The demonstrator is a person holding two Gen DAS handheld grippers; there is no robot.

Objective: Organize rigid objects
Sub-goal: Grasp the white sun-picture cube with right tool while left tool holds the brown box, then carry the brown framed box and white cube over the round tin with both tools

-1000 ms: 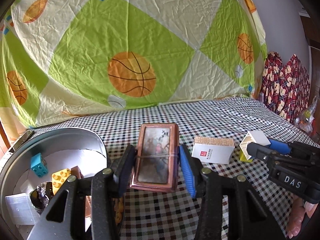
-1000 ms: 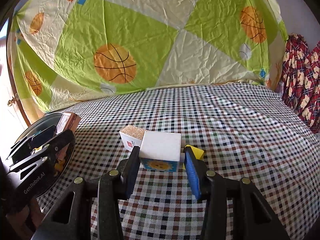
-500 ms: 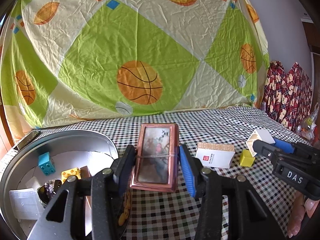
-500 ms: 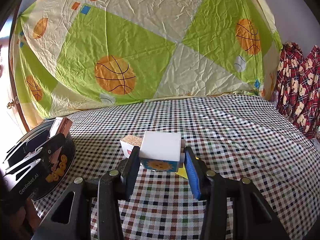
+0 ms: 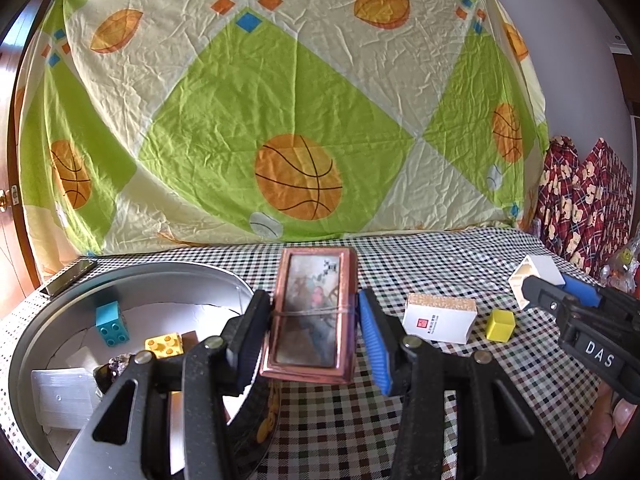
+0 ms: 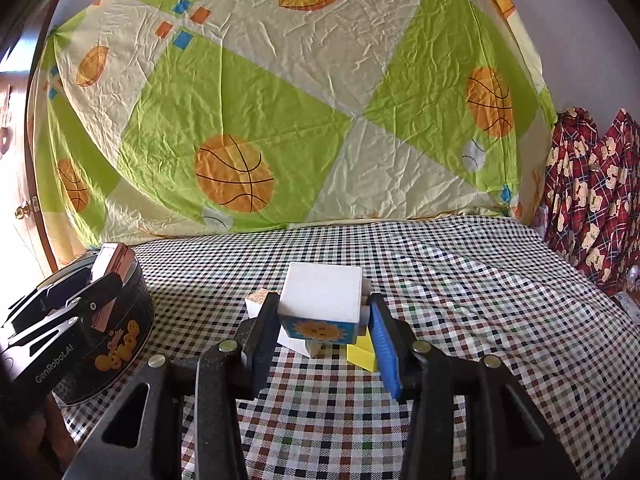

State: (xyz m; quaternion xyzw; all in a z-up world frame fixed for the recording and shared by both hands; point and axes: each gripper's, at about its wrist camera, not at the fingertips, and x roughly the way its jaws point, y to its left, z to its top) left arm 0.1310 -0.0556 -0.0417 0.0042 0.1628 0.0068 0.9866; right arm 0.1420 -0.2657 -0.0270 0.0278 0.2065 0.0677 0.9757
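My left gripper [image 5: 310, 320] is shut on a copper-framed box [image 5: 312, 316] with a picture lid and holds it upright above the checkered cloth, just right of the round metal tin [image 5: 36, 344]. My right gripper [image 6: 324, 316] is shut on a white cube with a sun picture [image 6: 322, 306] and holds it above the cloth. It shows at the right in the left wrist view [image 5: 560, 284]. A white box with a cork top [image 5: 440, 318] and a small yellow cube [image 5: 501, 324] lie on the cloth under and behind it.
The tin holds a blue brick [image 5: 112, 323], a yellow brick [image 5: 164, 345], a clear plastic case [image 5: 60, 396] and other pieces. A phone [image 5: 66, 278] lies behind the tin. A patterned sheet hangs at the back. Red patterned fabric [image 6: 592, 188] is at the right.
Both grippers have risen with their loads. The yellow cube, earlier hidden behind the right gripper's fingers, now shows on the cloth. The tin appears lower in the left view.
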